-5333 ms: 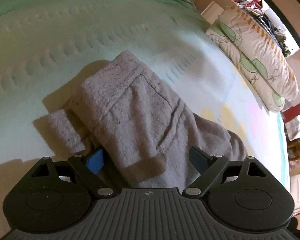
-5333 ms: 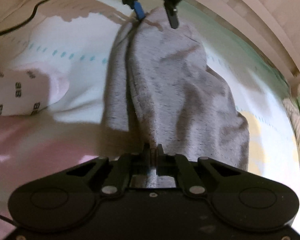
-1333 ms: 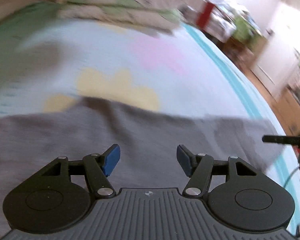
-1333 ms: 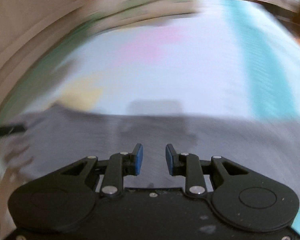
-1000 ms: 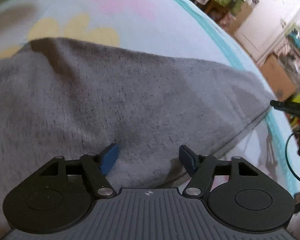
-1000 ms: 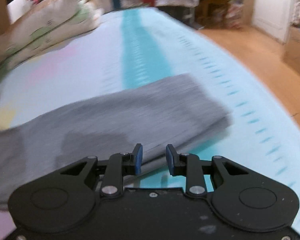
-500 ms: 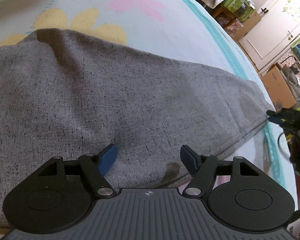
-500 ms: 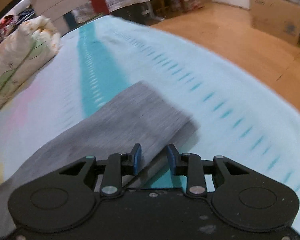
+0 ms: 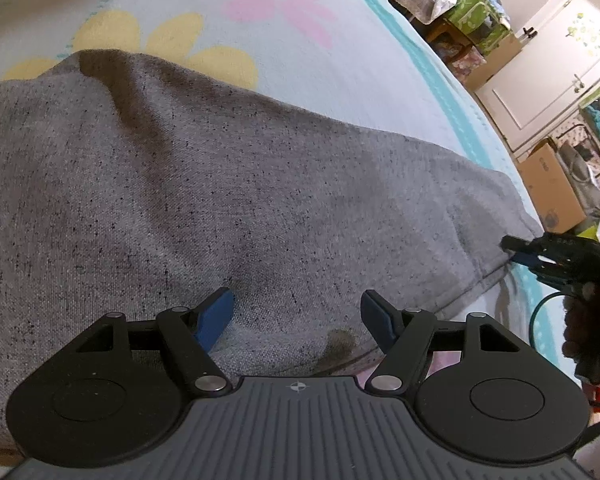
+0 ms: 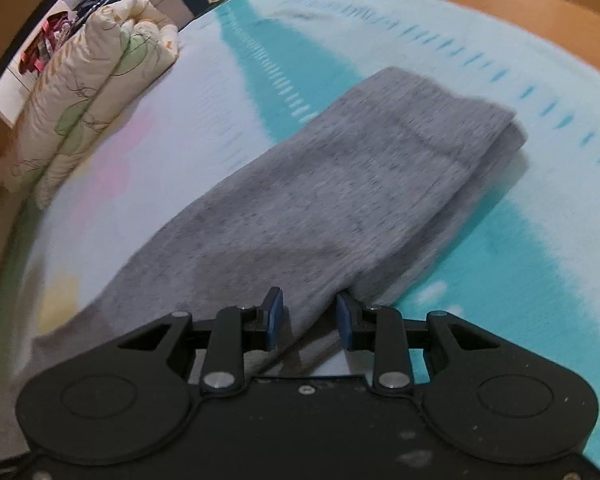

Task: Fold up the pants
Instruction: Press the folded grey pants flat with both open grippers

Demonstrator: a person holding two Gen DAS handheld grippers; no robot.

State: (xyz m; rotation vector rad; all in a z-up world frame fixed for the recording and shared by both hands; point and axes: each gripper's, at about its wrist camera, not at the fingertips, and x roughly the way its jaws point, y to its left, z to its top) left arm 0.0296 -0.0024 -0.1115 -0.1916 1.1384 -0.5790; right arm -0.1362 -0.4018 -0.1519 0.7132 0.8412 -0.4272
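So the speckled grey knit pants (image 9: 228, 184) are lying stretched out long and flat on the pale bedsheet with the turquoise stripe and pink and yellow flowers (image 9: 340, 56), legs stacked one on the other so you get a doubled edge at the cuff end. The left gripper (image 9: 296, 316) hangs right over the pants near their closer edge, blue-padded jaws spread wide apart with just bare fabric under the gap, nothing pinched. Further along the pants, at the leg end, the right gripper (image 10: 309, 322) has its jaws straddling the side edge of the fabric and they're closing in on it; the cloth sits between the blue pads but there's a gap on each side, so no real grasp on it yet. From the left wrist view you can see that same gripper poking in at the cuff corner of the pants. Beyond the pants, up at the far end of the sheet, there's a rolled cream quilt with green leaf print (image 10: 88, 80), well apart from them. Right wrist view is a bit motion-blurred.
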